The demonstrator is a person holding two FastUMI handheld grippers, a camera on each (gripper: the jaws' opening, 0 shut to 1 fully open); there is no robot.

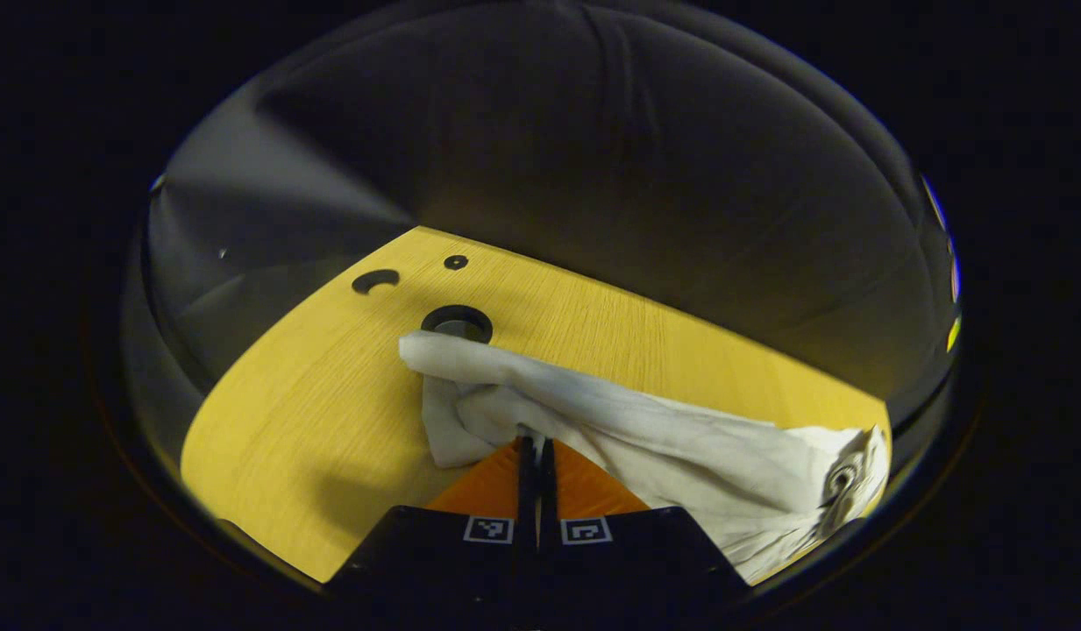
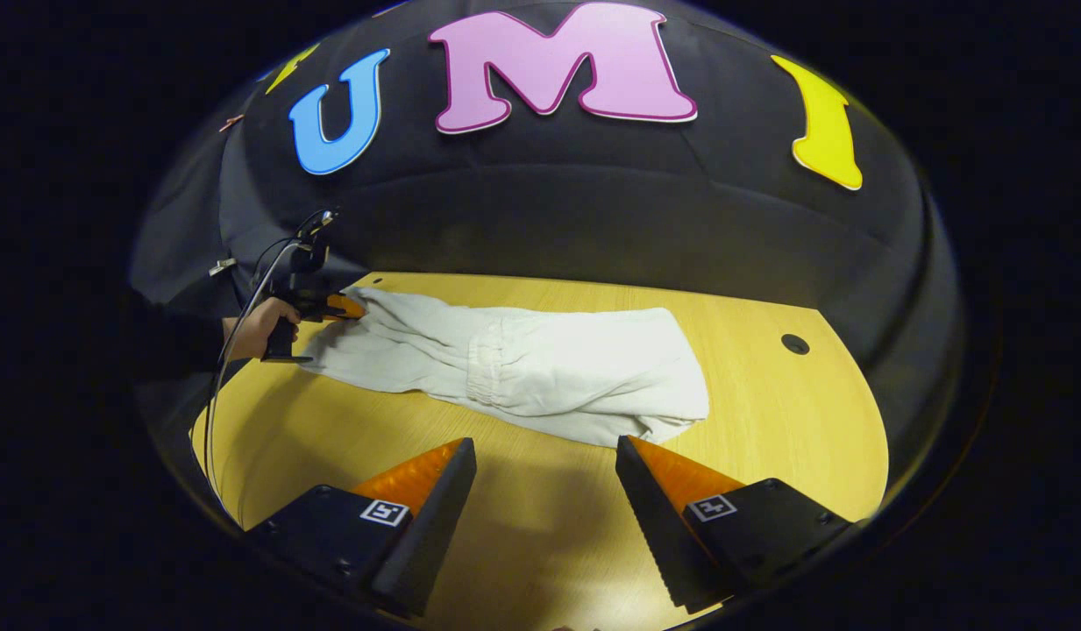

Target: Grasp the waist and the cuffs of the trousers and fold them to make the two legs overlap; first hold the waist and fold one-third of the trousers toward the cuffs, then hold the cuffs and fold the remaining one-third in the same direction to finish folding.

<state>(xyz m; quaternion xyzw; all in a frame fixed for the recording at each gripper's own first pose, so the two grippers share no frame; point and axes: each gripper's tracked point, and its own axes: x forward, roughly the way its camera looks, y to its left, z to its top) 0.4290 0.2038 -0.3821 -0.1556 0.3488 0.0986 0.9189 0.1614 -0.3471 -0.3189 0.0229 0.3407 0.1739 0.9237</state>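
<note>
White trousers (image 2: 540, 368) lie across the wooden table (image 2: 768, 421), with the waist part folded over the legs and its elastic band near the middle. The cuff end points left. In the left gripper view the trousers (image 1: 645, 429) bunch up in front of my left gripper (image 1: 535, 443), which is shut on the cuffs. The right gripper view shows that same left gripper (image 2: 334, 306) at the cuff end, held by a hand (image 2: 261, 329). My right gripper (image 2: 544, 456) hangs open above bare table just in front of the trousers, nothing between its fingers.
The table has a round cable hole (image 1: 457, 322), a small dark hole (image 1: 456, 262) and a curved slot (image 1: 375, 280) beyond the cuffs. Another small hole (image 2: 794, 343) sits at the table's right. Black cloth walls (image 2: 593, 219) close the booth behind the table.
</note>
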